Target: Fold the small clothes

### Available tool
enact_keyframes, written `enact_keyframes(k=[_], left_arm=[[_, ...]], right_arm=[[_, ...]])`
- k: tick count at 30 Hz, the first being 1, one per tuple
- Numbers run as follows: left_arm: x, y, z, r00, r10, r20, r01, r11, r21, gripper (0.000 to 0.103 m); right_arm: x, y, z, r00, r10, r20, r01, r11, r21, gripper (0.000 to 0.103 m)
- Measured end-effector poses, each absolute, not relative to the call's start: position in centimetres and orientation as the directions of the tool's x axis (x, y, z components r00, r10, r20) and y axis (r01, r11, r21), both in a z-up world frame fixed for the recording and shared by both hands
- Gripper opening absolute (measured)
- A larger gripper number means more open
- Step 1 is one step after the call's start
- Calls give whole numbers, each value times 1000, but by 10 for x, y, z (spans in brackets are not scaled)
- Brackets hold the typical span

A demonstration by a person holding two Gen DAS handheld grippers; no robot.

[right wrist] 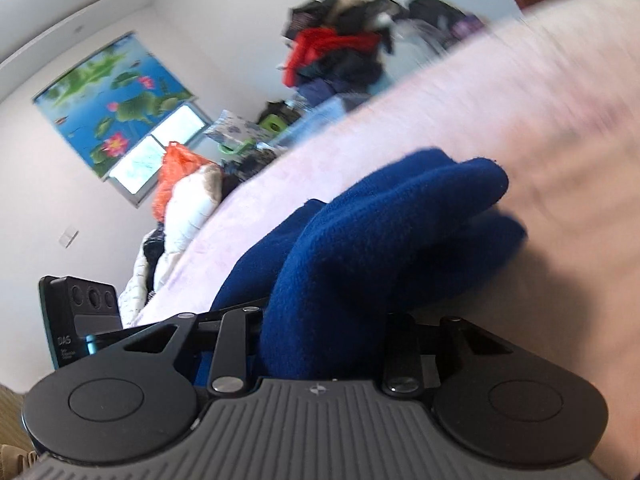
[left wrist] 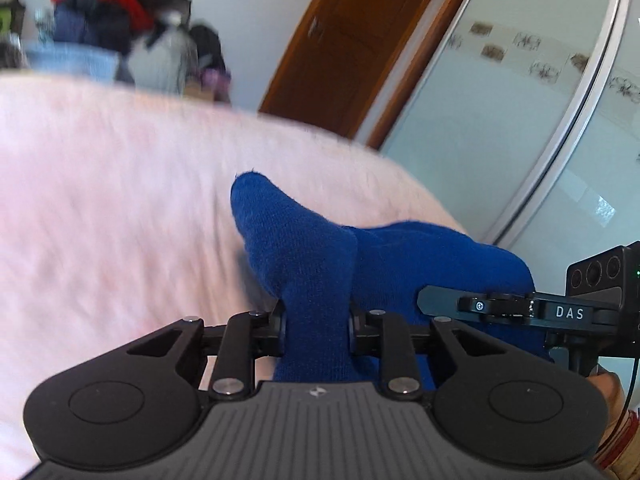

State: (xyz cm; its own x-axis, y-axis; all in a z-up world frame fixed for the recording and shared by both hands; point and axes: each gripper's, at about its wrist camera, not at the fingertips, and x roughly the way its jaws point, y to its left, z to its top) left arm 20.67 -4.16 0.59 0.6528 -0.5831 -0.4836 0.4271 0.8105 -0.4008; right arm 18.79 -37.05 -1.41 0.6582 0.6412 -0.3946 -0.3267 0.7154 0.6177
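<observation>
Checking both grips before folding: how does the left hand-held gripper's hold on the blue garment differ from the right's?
The left hand-held gripper pinches a narrow blue garment strip; the right hand-held gripper clamps a thicker, bunched fold. Left view is nearly level, right view tilted. Both are shut on the garment over the pink bedspread.

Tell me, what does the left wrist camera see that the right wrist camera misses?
Only the left wrist view shows a brown wooden door and frosted sliding panels. Only the right wrist view shows a lotus-flower blind over a window, and an orange bag. Both show the blue garment on the pink bedcover, a heap of clothes at the back, and each one's own gripper, left gripper and right gripper, shut on the blue fabric.
</observation>
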Motion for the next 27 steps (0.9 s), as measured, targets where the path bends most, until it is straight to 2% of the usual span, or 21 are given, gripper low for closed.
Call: enact_keyframes(k=[4,7,10,13,14,16,17,18,20,22,23,24,25,26,27], left_arm=[[205,-19,31,686,-552,-474,413,832,-371,25],[209,-10,19,642,-524,-560,379,852,-362,26],[213,-6,-14,573,-479,-665,318,878,-358,26],[200,6,-25,591,-482,-647,304,876,-375,31],[195,9,-22,602,-482,-637,311,876,-368,34],[183,15,-18,612,-487,-623,333,873,-356,43],[175,19,-19,616,-490,-617,335,872,-357,55],[170,22,-19,612,-498,-615,335,867,-368,60],[162,24,-23,560,-545,-624,359,839,-410,60],[154,18,-32,529,-544,-652,372,839,-398,59],[150,15,-35,529,-524,-668,374,850,-370,51],[147,13,-35,529,-515,-674,374,855,-360,42],[146,14,-34,529,-517,-674,367,855,-368,38],[145,16,-30,522,-523,-673,350,852,-390,30],[147,20,-27,512,-535,-671,324,845,-426,26]], right_arm=[[203,-354,17,667,669,-329,-402,694,597,35],[213,-345,13,646,695,-316,-401,661,635,35],[220,-338,-12,602,694,-394,-326,665,672,41],[211,-336,-47,559,671,-487,-204,681,703,45],[211,-336,-47,559,671,-487,-204,681,703,45],[193,-342,-47,564,681,-467,-224,670,707,59],[176,-350,-44,564,686,-460,-239,668,705,62],[167,-355,-44,562,684,-465,-246,675,696,63],[157,-357,-45,554,686,-472,-254,679,688,63],[141,-359,-49,539,702,-464,-287,672,683,58],[135,-357,-50,538,704,-464,-296,673,677,55],[130,-355,-49,544,690,-477,-296,690,661,43],[127,-353,-48,552,670,-497,-287,712,640,30],[126,-349,-47,557,651,-515,-269,729,630,26],[127,-351,-46,557,652,-515,-246,721,648,24]])
